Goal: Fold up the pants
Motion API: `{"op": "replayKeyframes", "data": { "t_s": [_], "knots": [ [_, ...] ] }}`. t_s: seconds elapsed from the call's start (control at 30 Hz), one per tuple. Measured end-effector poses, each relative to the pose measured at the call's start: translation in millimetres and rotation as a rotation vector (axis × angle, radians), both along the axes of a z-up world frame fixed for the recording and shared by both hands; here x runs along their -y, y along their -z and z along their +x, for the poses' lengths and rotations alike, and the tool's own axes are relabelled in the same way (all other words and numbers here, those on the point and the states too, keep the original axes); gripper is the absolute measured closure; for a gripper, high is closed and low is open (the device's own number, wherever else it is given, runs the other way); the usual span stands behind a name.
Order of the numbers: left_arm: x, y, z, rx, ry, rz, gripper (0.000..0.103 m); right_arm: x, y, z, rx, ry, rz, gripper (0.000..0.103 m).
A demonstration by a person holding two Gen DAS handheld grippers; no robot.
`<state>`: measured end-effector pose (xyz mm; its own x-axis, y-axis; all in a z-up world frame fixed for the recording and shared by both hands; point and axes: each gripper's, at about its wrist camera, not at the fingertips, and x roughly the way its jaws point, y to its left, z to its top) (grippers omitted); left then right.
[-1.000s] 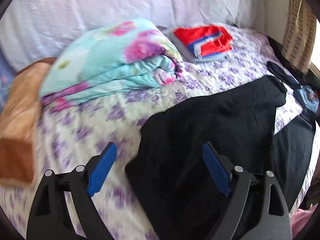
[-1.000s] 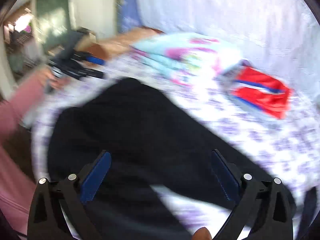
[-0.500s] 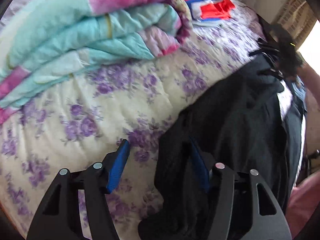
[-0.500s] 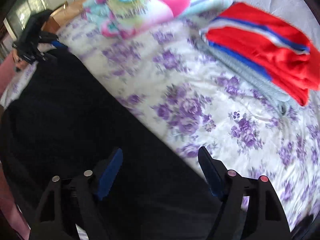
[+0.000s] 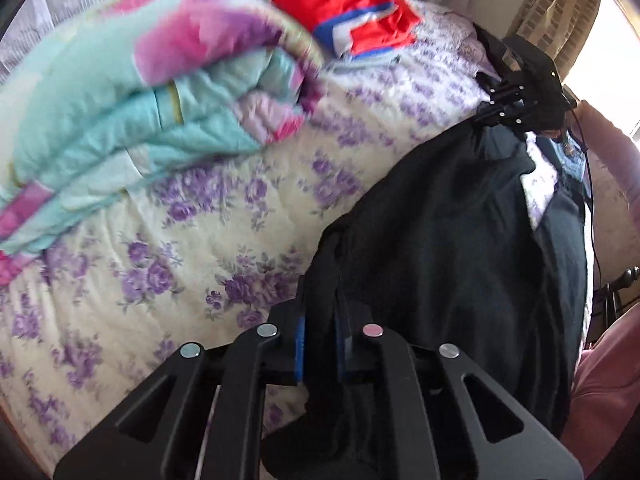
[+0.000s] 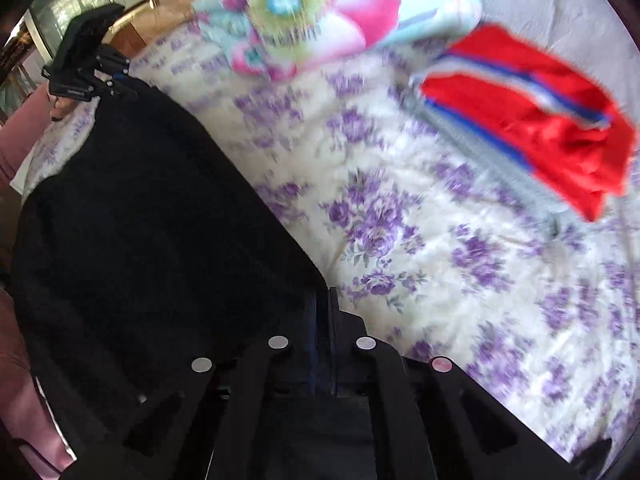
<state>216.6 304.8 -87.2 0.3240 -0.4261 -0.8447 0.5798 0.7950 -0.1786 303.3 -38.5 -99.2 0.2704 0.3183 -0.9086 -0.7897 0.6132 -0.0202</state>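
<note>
Black pants (image 5: 440, 240) lie spread on the floral bedsheet (image 5: 180, 248). In the left wrist view my left gripper (image 5: 320, 316) has its jaws closing tight on the pants' near left edge, blue pads pressed onto a fold of fabric. My right gripper (image 5: 486, 114) shows at the far corner of the cloth. In the right wrist view the right gripper (image 6: 322, 304) has its jaws closing on the pants (image 6: 140, 220) at their right edge, with dark cloth between the pads. The left gripper (image 6: 116, 80) sits on the far corner at upper left.
A folded turquoise and pink quilt (image 5: 160, 92) lies at the back of the bed. A red, blue and white garment (image 5: 352, 20) is beside it. A person's pink sleeve (image 5: 612, 380) is at the right edge, and a curtain (image 5: 560, 12) hangs behind.
Both grippers came down toward the bed and went from wide open to shut on the pants' edges. The bed and the quilt now fill more of each view.
</note>
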Motion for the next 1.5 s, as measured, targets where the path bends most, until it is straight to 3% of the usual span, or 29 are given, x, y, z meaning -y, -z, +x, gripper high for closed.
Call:
{"op": "replayKeyframes", "data": {
  "t_s": [0.1,0.3,0.47,0.63,0.87,1.0,1.1,1.2,1.23,1.33,1.37,1.4,1.43,1.47,1.5],
  "knots": [
    [3.5,-32.3,-26.4,0.072,0.015,-0.003,0.094,8.9,-34.3,-31.3,0.064,-0.005,0.014,0.098],
    [19.4,-96.3,-111.3,0.238,0.078,0.007,0.094,31.4,-93.4,-134.4,0.182,-0.034,0.012,0.098],
    [30.6,-115.6,-200.2,0.326,0.146,-0.008,0.094,36.8,-91.0,-231.6,0.212,-0.091,-0.020,0.098],
    [36.6,-84.1,-267.3,0.288,0.199,-0.040,0.094,32.4,-36.7,-305.9,0.139,-0.139,-0.051,0.099],
    [41.7,0.6,-320.5,0.143,0.174,-0.022,0.094,31.9,39.5,-355.0,0.014,-0.120,-0.055,0.099],
    [37.9,37.5,-322.9,0.068,0.115,-0.010,0.094,34.9,37.8,-356.5,0.013,-0.108,-0.030,0.099],
    [29.7,34.6,-321.8,0.073,0.083,-0.046,0.093,37.5,18.6,-362.8,0.053,-0.108,0.017,0.099],
    [31.3,33.7,-326.4,0.094,0.079,-0.022,0.087,39.4,25.6,-366.1,0.053,-0.101,-0.002,0.098],
    [32.7,37.5,-328.1,0.090,0.090,-0.006,0.082,40.1,33.0,-364.6,0.035,-0.090,-0.013,0.094],
    [33.2,33.2,-335.3,0.105,0.101,0.038,0.080,45.4,38.6,-361.6,0.013,-0.062,-0.002,0.091],
    [31.7,26.9,-337.7,0.123,0.094,0.047,0.071,46.4,29.3,-361.2,0.018,-0.053,0.027,0.089],
    [27.7,14.0,-342.2,0.158,0.082,0.052,0.064,47.8,20.1,-360.0,0.031,-0.046,0.063,0.080],
    [25.8,6.2,-345.1,0.186,0.075,0.054,0.047,48.4,1.9,-361.4,0.070,-0.032,0.140,0.066],
    [22.2,-8.9,-350.7,0.243,0.066,0.048,0.037,47.7,-10.5,-362.6,0.097,-0.027,0.205,0.060],
    [19.8,-21.1,-354.4,0.283,0.067,0.032,0.037,43.1,-26.5,-364.5,0.121,-0.038,0.302,0.056]
  ]
}}
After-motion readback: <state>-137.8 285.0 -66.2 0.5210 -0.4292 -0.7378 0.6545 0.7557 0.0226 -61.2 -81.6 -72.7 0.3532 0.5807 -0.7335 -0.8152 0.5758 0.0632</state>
